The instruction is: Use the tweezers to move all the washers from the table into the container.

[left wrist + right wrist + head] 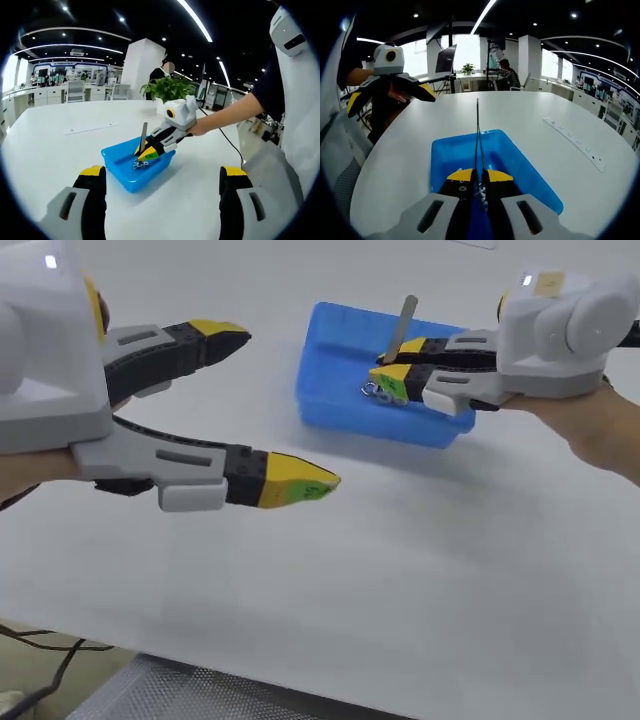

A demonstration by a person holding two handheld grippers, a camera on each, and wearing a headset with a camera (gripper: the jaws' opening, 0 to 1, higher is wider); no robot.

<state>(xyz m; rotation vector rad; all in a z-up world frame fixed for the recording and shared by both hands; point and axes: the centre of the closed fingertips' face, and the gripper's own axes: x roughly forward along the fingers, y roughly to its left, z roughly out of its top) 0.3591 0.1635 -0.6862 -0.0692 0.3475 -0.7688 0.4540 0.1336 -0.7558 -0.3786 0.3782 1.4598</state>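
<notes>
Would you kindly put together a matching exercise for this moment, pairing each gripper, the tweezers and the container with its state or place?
Things:
1. left gripper
2. right gripper
3. tweezers
4. container

States or places:
A. blue, resting on the white table, with washers lying in it
B. jaws wide apart, holding nothing
C. grey metal, clamped between two jaws, one end sticking out past them
D. shut, held over the container

Pairs: 1-B, 2-D, 3-C, 4-A
</notes>
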